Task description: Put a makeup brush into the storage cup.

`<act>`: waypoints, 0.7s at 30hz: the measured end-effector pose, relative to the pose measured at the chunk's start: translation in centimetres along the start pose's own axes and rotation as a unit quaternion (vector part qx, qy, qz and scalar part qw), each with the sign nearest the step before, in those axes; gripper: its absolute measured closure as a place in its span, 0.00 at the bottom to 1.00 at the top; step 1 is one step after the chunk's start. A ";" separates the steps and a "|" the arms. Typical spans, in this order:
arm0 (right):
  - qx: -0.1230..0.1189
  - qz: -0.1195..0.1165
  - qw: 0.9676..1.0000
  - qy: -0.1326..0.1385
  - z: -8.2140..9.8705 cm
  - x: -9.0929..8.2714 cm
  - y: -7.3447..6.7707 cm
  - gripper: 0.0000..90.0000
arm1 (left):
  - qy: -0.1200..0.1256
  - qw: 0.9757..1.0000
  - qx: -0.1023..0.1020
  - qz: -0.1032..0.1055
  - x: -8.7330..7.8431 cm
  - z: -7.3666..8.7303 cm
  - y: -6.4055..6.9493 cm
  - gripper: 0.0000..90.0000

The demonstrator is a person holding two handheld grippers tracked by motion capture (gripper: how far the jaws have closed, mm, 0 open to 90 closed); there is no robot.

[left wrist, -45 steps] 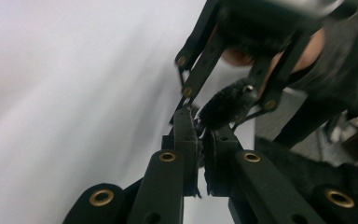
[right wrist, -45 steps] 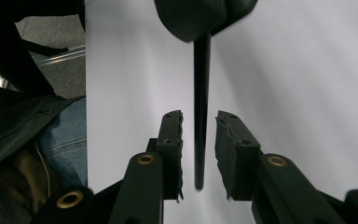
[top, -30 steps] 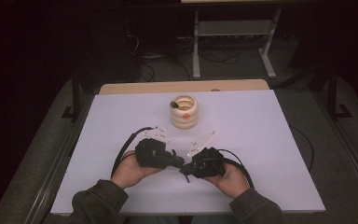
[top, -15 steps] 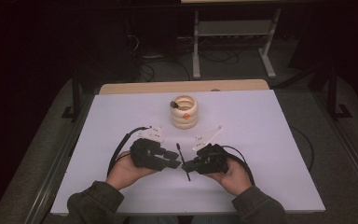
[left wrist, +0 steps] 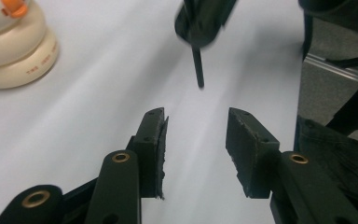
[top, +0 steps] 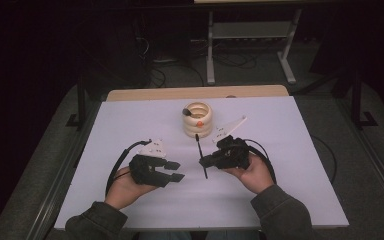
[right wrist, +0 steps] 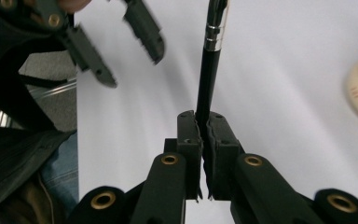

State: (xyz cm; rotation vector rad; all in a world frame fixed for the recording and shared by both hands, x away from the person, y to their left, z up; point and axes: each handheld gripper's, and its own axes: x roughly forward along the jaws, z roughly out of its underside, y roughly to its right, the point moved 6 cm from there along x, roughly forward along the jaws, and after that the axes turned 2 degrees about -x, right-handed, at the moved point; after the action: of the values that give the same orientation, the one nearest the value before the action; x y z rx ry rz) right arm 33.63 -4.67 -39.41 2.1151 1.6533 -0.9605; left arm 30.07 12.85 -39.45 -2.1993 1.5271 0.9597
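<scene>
The right gripper point(top: 206, 161) had its fingers clamped on a black pen point(right wrist: 208, 79), gripping it low on the barrel — the pen stood lengthwise between the pads, its silver band and upper end reaching past the fingertips. In the high view the pen point(top: 201, 156) hung above the white counter point(top: 290, 150), just in front of a cream ringed holder point(top: 198, 120) with an orange spot on it. The left gripper point(left wrist: 196, 133) sat well apart from the pen, its fingers spread with nothing between them — they had just been opening. From its own view the pen's tip point(left wrist: 198, 70) pointed down toward the gap between its fingers, with the holder point(left wrist: 14, 46) off at the upper left.
</scene>
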 end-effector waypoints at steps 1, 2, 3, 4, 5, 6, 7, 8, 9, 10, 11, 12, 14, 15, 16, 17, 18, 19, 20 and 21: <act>-0.002 0.003 1.000 0.001 -0.2 -0.2 0.3 0.94 | 0.000 1.000 0.000 -0.001 -0.1 0.1 0.0 0.63; 0.001 0.002 1.000 0.004 -0.3 -0.4 0.5 0.94 | -0.001 1.000 0.001 -0.004 -0.2 0.2 -0.1 0.63; 0.004 0.004 1.000 0.006 -0.5 -0.6 0.7 0.94 | 0.000 1.000 0.000 -0.007 -0.2 0.3 -0.2 0.63; 0.006 0.003 1.000 0.008 -0.6 -0.8 0.9 0.94 | -0.002 1.000 0.000 -0.009 -0.3 0.4 -0.3 0.62; 0.014 0.001 1.000 0.012 -0.7 -0.9 1.0 0.94 | 0.000 1.000 -0.002 -0.010 -0.3 0.5 -0.3 0.62; 0.015 0.001 1.000 0.013 -0.8 -1.0 1.2 0.94 | -0.001 1.000 -0.002 -0.012 -0.4 0.6 -0.4 0.62; 0.018 0.002 1.000 0.013 -0.9 -1.1 1.4 0.94 | -0.001 1.000 -0.004 -0.014 -0.4 0.7 -0.4 0.61; 0.016 0.006 1.000 0.013 -0.9 -1.2 1.7 0.94 | 0.000 1.000 -0.004 -0.017 -0.4 0.9 -0.5 0.61; 0.021 0.002 1.000 0.015 -1.0 -1.2 1.7 0.94 | -0.004 1.000 -0.004 -0.020 -0.5 1.0 -0.6 0.60; 0.022 0.003 1.000 0.015 -1.1 -1.3 1.9 0.94 | -0.003 1.000 -0.007 -0.022 -0.4 1.2 -0.7 0.59; 0.022 0.005 1.000 0.014 -1.1 -1.4 2.1 0.94 | -0.004 1.000 -0.009 -0.023 -0.4 1.4 -0.7 0.59; 0.021 0.007 1.000 0.014 -1.2 -1.4 2.3 0.94 | -0.004 1.000 -0.008 -0.024 -0.4 1.6 -0.8 0.59; 0.027 0.005 1.000 0.014 -1.4 -1.6 2.4 0.94 | -0.002 1.000 -0.013 -0.028 -0.4 1.9 -0.8 0.59; 0.026 0.008 1.000 0.014 -1.5 -1.6 2.5 0.94 | -0.003 1.000 -0.013 -0.028 -0.4 2.1 -0.9 0.59; 0.023 0.010 1.000 0.013 -1.6 -1.7 2.6 0.94 | -0.003 0.999 -0.013 -0.030 -0.5 2.2 -1.0 0.58; 0.024 0.010 1.000 0.013 -1.7 -1.7 2.7 0.94 | -0.001 0.999 -0.014 -0.031 -0.5 2.3 -1.0 0.58; 0.026 0.008 1.000 0.013 -1.8 -1.8 2.7 0.94 | -0.002 0.999 -0.009 -0.032 -0.5 2.4 -1.1 0.58; 0.024 0.009 1.000 0.012 -1.9 -1.9 2.7 0.94 | -0.001 0.999 -0.010 -0.033 -0.6 2.5 -1.2 0.57; 0.025 0.010 1.000 0.012 -2.0 -1.9 2.8 0.94 | 0.002 0.999 -0.012 -0.035 -0.6 2.6 -1.2 0.57; 0.024 0.010 1.000 0.013 -2.1 -2.0 2.9 0.94 | 0.006 0.999 -0.015 -0.036 -0.7 2.7 -1.2 0.57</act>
State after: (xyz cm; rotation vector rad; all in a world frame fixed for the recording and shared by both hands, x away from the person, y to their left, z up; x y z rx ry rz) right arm 36.75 -5.76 -37.06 2.1807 1.6328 -0.9811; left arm 30.08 15.40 -41.12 -2.2683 1.4357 0.9559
